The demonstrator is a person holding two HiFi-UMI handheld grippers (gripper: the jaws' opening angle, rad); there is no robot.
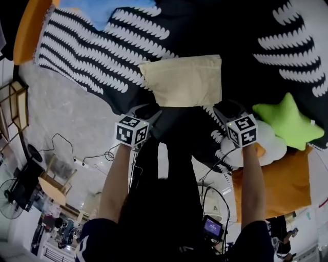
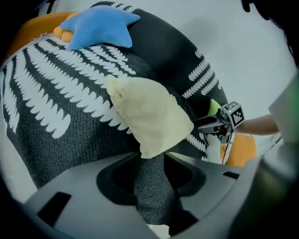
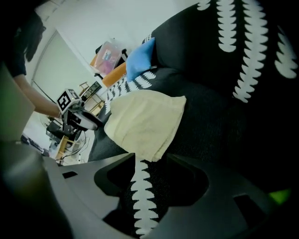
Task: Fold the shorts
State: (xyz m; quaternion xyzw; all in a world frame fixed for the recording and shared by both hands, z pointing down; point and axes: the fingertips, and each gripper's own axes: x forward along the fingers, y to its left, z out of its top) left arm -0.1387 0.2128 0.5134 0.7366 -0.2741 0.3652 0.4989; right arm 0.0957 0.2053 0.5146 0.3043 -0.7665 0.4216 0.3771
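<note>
Lying folded flat on the black-and-white blanket, the cream shorts face both tools: left gripper and right gripper hover at the near corners, jaws partly apart, gripping nothing. A green star cushion lies to the right.

Clear: the patterned blanket lies bare to the left of and beyond the folded shorts. It is also bare along its near edge, where the left gripper and right gripper stand with jaws apart at the shorts' near corners. Obstacles: blue star cushion at the far left corner; green star cushion and white cloud cushion crowding the near right edge, close to the right gripper.
</note>
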